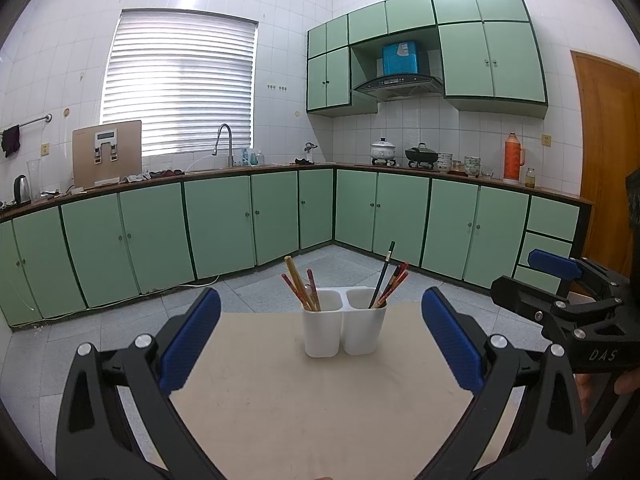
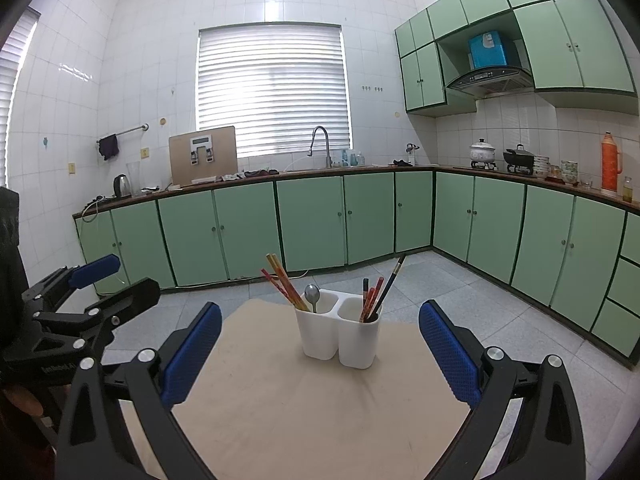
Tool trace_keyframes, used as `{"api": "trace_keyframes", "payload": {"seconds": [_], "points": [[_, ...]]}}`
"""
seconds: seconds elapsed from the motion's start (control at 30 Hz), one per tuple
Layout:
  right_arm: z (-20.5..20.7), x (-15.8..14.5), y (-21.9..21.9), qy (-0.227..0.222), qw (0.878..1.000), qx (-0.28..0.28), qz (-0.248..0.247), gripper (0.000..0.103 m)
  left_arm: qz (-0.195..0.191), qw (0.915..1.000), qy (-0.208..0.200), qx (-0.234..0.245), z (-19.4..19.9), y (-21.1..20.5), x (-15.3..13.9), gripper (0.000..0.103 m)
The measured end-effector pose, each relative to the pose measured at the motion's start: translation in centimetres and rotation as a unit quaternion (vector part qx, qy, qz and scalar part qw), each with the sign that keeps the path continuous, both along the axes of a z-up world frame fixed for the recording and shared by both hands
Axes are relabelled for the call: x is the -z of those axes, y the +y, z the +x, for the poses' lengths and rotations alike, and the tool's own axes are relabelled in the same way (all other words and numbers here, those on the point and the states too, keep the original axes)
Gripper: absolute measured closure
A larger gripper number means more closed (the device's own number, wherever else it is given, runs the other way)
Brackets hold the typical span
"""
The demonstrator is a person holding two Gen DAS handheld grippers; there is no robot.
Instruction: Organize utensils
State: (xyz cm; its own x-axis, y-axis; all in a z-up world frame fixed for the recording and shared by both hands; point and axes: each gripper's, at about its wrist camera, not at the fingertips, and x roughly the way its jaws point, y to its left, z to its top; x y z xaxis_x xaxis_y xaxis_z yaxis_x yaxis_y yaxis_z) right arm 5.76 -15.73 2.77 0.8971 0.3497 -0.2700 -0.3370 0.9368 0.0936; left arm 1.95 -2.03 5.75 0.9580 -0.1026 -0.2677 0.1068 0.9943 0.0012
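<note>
A white two-compartment holder stands upright on a beige tabletop. Its left compartment holds red and tan chopsticks and a metal spoon. Its right compartment holds dark and red chopsticks. My left gripper is open, its blue pads on either side of the holder and short of it. My right gripper is open in the same way, with nothing between its fingers. Each gripper also shows in the other's view: the right gripper and the left gripper.
Grey tiled floor surrounds the small table. Green base cabinets with a counter run along the far walls. On the counter are a sink tap, pots and an orange flask. A hand holds the right gripper.
</note>
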Motion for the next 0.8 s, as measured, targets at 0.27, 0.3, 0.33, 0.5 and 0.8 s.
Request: {"api": "trace_keyframes", "payload": {"seconds": [0.27,0.3,0.33,0.5,0.8], "points": [[0.06,0.15,-0.06,0.001,1.0,0.0,-0.001,0.006,0.0,1.0,0.0,0.0,-0.03,0.05,0.02,0.005],[0.07,0.19,-0.09,0.002,1.0,0.0,-0.001,0.006,0.0,1.0,0.0,0.0,-0.01,0.05,0.02,0.005],[0.09,0.3,-0.11,0.002,1.0,0.0,-0.001,0.006,0.0,1.0,0.0,0.0,-0.02,0.05,0.02,0.005],[0.09,0.48,-0.26,0.003,1.0,0.0,-0.002,0.006,0.0,1.0,0.001,0.0,0.03,0.08,0.03,0.005],[0.1,0.66,-0.3,0.004,1.0,0.0,-0.005,0.006,-0.002,1.0,0.003,-0.002,0.19,0.24,0.19,0.005]]}}
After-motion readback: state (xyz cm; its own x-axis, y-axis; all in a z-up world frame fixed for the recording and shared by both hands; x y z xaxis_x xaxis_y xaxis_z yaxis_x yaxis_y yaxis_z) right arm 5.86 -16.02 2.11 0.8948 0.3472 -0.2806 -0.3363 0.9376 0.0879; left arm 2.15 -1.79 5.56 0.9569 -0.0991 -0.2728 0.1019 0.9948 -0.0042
